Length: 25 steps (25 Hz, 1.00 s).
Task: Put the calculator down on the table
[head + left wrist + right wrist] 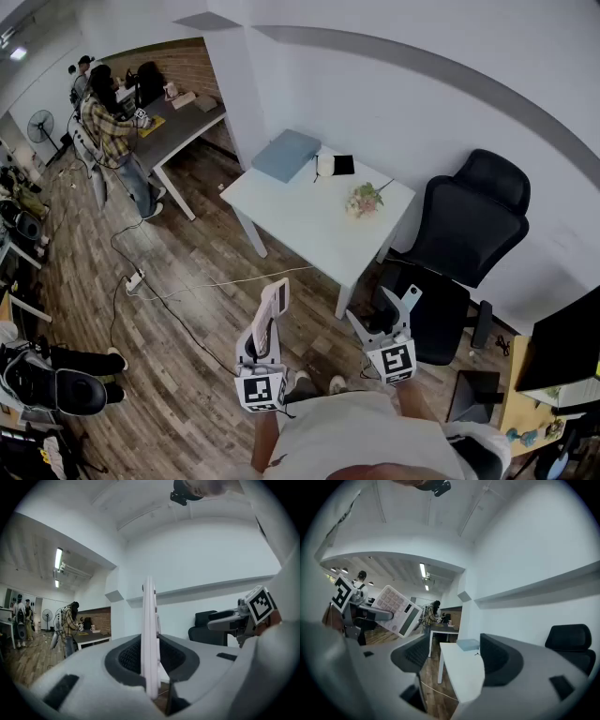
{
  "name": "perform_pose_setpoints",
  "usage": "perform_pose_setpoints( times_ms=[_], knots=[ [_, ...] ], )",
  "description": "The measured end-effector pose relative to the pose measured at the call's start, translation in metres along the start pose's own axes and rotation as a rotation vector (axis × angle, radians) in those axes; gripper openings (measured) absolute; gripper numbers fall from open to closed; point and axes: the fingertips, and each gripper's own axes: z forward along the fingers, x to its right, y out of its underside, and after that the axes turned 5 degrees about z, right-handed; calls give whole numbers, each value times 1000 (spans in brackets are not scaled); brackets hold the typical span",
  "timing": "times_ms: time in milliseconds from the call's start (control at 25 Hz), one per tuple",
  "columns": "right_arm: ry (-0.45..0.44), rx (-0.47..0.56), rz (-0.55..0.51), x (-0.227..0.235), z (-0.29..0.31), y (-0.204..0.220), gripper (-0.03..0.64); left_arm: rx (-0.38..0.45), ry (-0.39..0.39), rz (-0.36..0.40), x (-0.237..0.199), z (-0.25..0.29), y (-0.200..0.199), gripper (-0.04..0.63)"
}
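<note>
wood-plank floor (187,309) lies under me, and close in the left gripper (267,323) is clamped on the calculator (275,302), held on edge well short of the white table (309,220), while the right gripper (386,314) hangs empty, jaws apart. i'd carry it over the bare near part of the tabletop, clear of the flowers (364,199) and blue box (286,155) farther back, tip it flat, lower until it rests, then release. no brand or writing is readable; the calculator's key print is too small.

One left tool (266,323), one right tool (384,312), one calculator (274,302), one white table (309,225), one blue box (286,155).
</note>
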Motion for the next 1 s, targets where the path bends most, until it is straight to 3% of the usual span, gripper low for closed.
perform_pose_setpoints(
  times_ms=[200,480,1000],
  knots=[
    [5,28,34,8,-4,-1,344,10,7,16,13,4,-5,71],
    [3,-16,29,-1,7,5,344,0,24,26,9,14,5,71],
    [23,-67,-21,-6,90,11,344,5,48,33,-53,73,19,71]
  ],
)
